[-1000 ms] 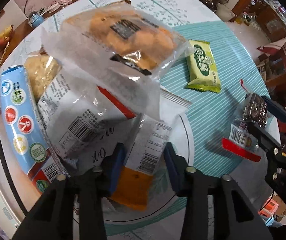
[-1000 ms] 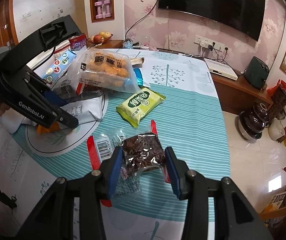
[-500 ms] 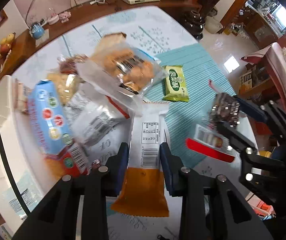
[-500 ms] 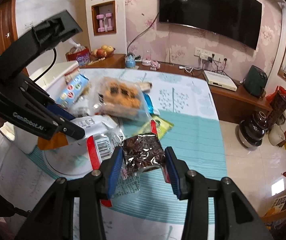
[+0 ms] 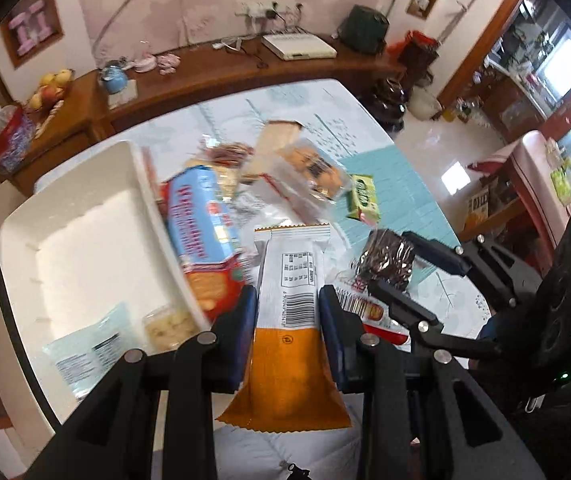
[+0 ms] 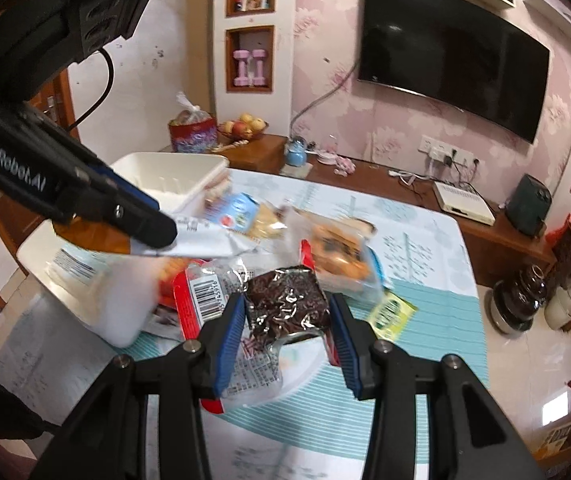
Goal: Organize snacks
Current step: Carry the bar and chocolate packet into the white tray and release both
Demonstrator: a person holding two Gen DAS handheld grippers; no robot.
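Left gripper (image 5: 287, 312) up off the table (image 5: 397, 184), fingers (image 5: 241, 320) clamped narrow on an orange-and-white bar (image 5: 291, 300), lifted clear of the pile. At nine o'clock from it, white bin (image 5: 85, 240), two packets already inside. Right gripper (image 6: 287, 336) at three o'clock, fingers (image 6: 229, 332) pinching a dark foil snack (image 6: 285, 304) in clear wrap, red-edged label trailing below. Down on the table: blue cracker pack (image 5: 201, 220) leaning on the bin wall, clear bag of golden biscuits (image 5: 313, 172) at twelve o'clock, green packet (image 5: 363, 196) at one o'clock on the teal mat. Blurred, plenty of it.
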